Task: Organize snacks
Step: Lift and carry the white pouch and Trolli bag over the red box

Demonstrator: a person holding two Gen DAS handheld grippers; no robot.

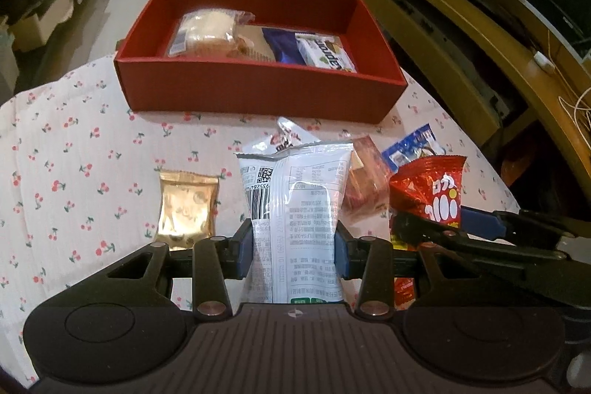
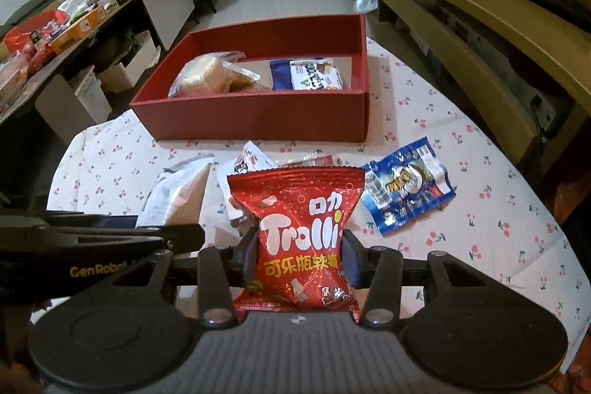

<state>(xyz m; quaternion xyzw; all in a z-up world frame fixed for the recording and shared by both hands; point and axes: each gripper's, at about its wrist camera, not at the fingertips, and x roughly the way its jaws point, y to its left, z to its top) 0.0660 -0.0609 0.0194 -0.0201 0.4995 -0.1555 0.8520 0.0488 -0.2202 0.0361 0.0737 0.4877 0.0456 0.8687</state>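
Left gripper (image 1: 294,248) clamped on white snack packet (image 1: 295,205), right gripper (image 2: 300,255) on red Trolli bag (image 2: 299,231), red box (image 1: 258,91) beyond.

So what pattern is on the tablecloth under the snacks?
White tablecloth with small red cherries on green stems; clearest in the right wrist view.

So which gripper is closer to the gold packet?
Left. The left gripper, holding the white bag, is right beside the gold packet; the right gripper is farther off, past the white bag.

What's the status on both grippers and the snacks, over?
Left gripper shut on white packet. Right gripper shut on red Trolli bag. Red box ahead, unobstructed.
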